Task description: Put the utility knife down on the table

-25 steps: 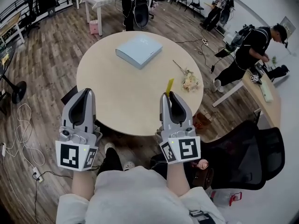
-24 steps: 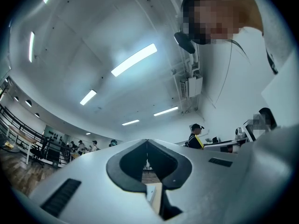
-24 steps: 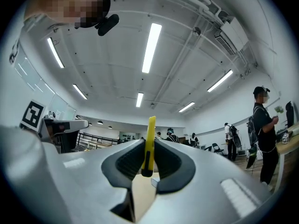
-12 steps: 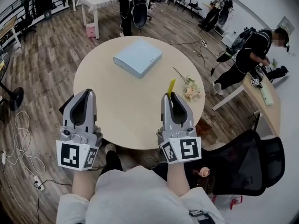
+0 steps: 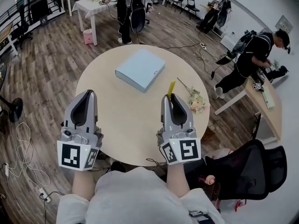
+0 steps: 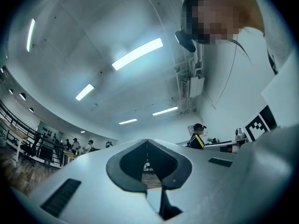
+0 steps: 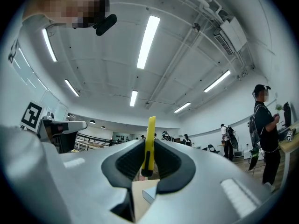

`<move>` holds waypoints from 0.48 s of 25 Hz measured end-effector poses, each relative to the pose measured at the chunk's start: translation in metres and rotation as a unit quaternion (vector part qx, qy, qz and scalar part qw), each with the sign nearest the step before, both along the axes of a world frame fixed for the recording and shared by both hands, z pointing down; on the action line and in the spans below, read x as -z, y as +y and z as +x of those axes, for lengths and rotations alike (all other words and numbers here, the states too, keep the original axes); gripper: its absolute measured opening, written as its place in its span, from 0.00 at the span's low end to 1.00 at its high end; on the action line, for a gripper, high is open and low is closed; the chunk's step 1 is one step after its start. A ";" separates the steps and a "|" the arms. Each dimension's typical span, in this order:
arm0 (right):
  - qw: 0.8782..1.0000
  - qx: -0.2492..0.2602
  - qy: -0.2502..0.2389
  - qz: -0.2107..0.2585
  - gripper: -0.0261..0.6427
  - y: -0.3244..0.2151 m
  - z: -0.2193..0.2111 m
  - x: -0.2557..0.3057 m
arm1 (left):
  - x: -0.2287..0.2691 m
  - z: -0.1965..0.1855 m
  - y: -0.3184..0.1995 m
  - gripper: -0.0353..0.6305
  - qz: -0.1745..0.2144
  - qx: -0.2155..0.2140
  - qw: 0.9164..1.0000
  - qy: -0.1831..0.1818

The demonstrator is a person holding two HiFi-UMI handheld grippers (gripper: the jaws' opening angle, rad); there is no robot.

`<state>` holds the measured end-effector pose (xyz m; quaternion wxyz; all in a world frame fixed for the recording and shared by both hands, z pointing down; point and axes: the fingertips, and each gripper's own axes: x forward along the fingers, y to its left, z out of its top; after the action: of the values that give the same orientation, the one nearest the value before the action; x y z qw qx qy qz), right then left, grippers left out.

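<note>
- The right gripper is clenched on the utility knife. Its two jaws press the yellow handle from both sides, near its lower end.
- The knife's long axis runs along the jaws. Most of its yellow body sticks out past the tips, pointing away from the person and slightly upward; the right gripper view looks up at the ceiling lights.
- In the head view the knife sits over the near right part of the round table. It appears to be held clear of the wood rather than resting on it.
- So the tabletop lies below and ahead of the blade end. As I judge it, the coming move means tipping the gripper down until the knife lies flat, then parting the jaws.
- The left gripper has its jaws closed together on nothing. It is at the near left edge, well apart from the knife, so the right hand alone has the job.
- Bare table surrounds the spot under the knife.
- The pale blue flat box lies farther off toward the table's far side.
- The dried flower sprig lies to the right, near the rim. It is the closer thing to avoid.
</note>
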<state>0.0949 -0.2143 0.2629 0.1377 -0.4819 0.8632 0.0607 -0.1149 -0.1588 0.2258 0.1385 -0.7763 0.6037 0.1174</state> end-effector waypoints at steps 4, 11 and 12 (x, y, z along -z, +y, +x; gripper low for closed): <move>1.000 -0.012 -0.002 -0.007 0.14 -0.025 -0.016 -0.004 | -0.001 -0.016 -0.030 0.07 -0.004 -0.014 1.000 -0.003; 0.998 -0.044 0.001 -0.033 0.14 -0.063 -0.040 -0.021 | -0.011 -0.037 -0.081 0.07 -0.018 -0.050 0.999 -0.007; 0.998 -0.048 0.003 -0.039 0.14 -0.069 -0.042 -0.025 | -0.014 -0.039 -0.089 0.07 -0.020 -0.054 0.998 -0.006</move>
<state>0.0531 -0.2830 0.2883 0.1134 -0.5279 0.8410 0.0346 -0.1542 -0.2475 0.2395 0.1200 -0.8112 0.5620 0.1082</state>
